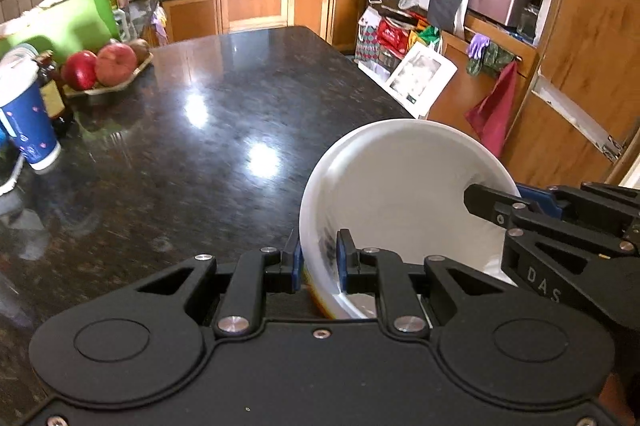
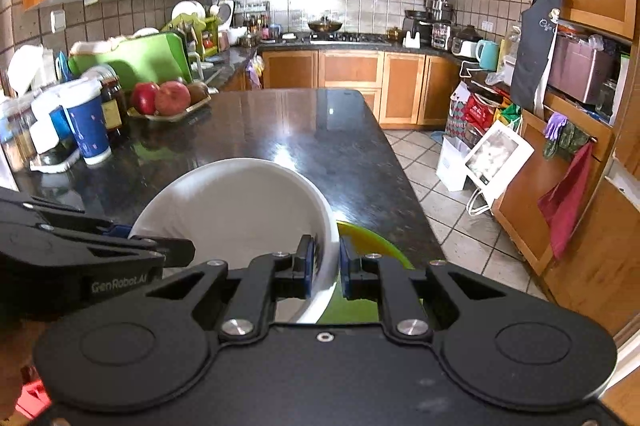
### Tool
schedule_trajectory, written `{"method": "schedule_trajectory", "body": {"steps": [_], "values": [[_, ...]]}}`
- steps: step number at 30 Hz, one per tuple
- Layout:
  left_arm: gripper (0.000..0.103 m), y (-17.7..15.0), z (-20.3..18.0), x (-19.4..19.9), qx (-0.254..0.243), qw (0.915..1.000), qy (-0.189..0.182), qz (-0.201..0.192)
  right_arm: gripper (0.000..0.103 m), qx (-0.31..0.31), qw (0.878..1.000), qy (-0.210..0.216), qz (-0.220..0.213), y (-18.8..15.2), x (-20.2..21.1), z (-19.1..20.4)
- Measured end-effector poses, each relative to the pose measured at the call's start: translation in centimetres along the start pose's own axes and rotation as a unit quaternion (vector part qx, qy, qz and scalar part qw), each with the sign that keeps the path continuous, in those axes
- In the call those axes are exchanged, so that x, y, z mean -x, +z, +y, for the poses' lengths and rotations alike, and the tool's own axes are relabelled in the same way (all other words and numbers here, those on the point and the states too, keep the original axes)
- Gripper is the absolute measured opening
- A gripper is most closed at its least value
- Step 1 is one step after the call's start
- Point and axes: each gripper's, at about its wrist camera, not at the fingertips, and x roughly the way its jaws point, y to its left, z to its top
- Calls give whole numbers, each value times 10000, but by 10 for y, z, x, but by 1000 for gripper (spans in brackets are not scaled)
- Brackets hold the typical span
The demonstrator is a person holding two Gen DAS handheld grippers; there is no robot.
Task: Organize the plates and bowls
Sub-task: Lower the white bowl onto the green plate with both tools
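Dark polished stone of the kitchen counter [image 1: 208, 130] stretches ahead, with a tray of apples [image 1: 106, 66] far off on its left side. Both my grippers clamp one white bowl [image 1: 400, 194] above the counter's near end: my left gripper [image 1: 319, 260] pinches its left rim, my right gripper [image 2: 326, 268] its right rim. The bowl tilts with its mouth turned up and back toward me, and a green plate [image 2: 370, 238] shows just beyond its right side.

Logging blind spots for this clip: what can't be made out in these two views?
- Green dish, right wrist view: mostly hidden behind the white bowl and right tongs; plate or bowl unclear.
- The white bowl's underside, both views: faces away.
- Left tongs: whoever holds them is out of frame.
- Apron lettering: too small.
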Motion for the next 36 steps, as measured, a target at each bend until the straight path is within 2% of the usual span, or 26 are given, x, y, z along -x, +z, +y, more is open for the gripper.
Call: {"method": "schedule_trajectory", "body": {"steps": [9, 21, 24, 27, 35, 36], "values": [[23, -2, -11, -15, 266, 9985, -72, 464, 15, 8, 9987, 220, 450, -5, -19, -30], [28, 4, -20, -19, 464, 9981, 78, 396, 18, -156, 9952, 718, 652, 4, -43, -46], [30, 6, -22, -20, 485, 9981, 88, 362, 19, -123, 9953, 752, 599, 5, -45, -46], [30, 8, -24, -20, 483, 9983, 95, 309, 27, -127, 9946, 844, 594, 7, -48, -48], [31, 10, -25, -16, 533, 9983, 219, 123, 31, -158, 9944, 953, 432, 9, -48, -54], [36, 10, -26, -15, 538, 9982, 229, 99, 31, -156, 9941, 983, 423, 9, -48, -55]]}}
